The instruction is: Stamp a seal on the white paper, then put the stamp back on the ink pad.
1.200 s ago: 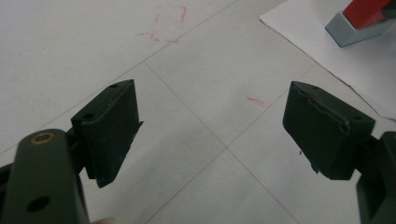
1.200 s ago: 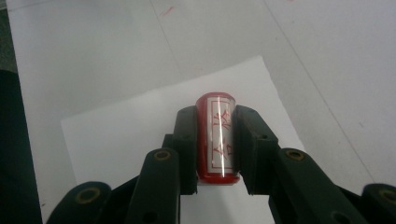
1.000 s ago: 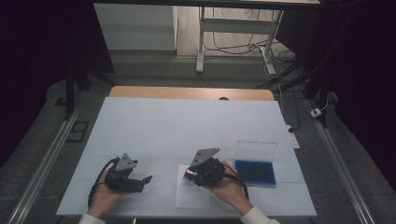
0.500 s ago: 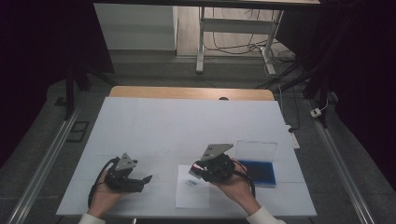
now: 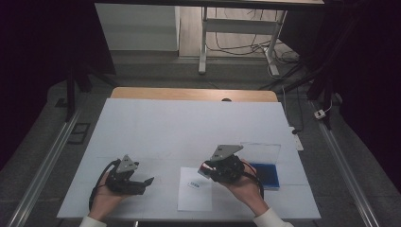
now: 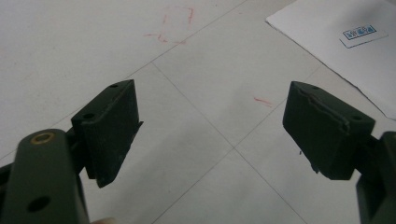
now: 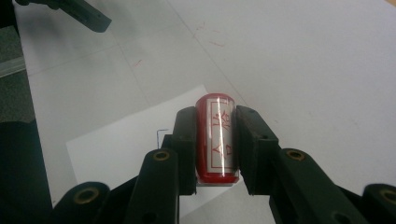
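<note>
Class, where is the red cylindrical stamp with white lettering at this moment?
The red cylindrical stamp is clamped between the right gripper's jaws, above the white paper sheet; in the high view, the blue ink pad lies just to its right.

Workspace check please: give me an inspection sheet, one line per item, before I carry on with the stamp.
Surface: white table, faint red pen marks.
Job's things: red stamp in the right gripper; white paper sheet with a blue printed mark; blue ink pad with its clear lid open, right of the sheet.
Clutter: nothing seen.
Grippers: right gripper shut on the stamp, above the sheet; left gripper open, nothing between its jaws.
Cables: black gripper cable; floor cables.
Surroundings: dark room, white table legs.
</note>
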The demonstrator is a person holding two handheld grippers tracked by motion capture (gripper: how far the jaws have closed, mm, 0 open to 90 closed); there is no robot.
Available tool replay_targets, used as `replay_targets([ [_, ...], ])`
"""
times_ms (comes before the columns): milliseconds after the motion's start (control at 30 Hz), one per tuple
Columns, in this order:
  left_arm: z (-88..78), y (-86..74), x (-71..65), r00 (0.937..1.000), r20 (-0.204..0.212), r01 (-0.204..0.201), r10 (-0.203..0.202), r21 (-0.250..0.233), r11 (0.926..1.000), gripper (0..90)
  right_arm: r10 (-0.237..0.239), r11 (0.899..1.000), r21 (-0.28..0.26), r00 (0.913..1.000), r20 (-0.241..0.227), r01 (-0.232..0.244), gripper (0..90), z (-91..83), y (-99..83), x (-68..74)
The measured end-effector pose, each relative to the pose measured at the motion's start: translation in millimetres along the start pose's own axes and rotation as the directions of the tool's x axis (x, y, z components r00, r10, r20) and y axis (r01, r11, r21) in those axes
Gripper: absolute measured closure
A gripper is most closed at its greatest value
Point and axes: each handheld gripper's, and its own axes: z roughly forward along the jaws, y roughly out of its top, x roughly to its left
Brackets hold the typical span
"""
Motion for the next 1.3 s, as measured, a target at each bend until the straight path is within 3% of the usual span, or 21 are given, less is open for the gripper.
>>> replay_targets([
  [500, -0.8, -0.8, 1.5, 1.0, -0.006, 0.004, -0.004, -0.001, 1.0, 18.9, 0.046, 0.999, -0.025, 0.997, 0.062, -0.044, 70.0, -27.5, -15.8, -19.4],
  [1000, -0.1, 0.2, 1.1, 1.0, -0.006, 0.002, -0.002, -0.002, 1.0, 18.9, 0.137, 0.99, -0.06, 0.9815, 0.134, -0.13, 69.9, -63.6, -42.3, -46.2],
  [1300, 0.3, 0.6, 0.6, 1.0, -0.006, -0.004, 0.004, 0.002, 1.0, 18.9, 0.164, 0.986, -0.045, 0.9719, 0.169, -0.159, 70.0, -79.5, -62.6, -53.4],
])
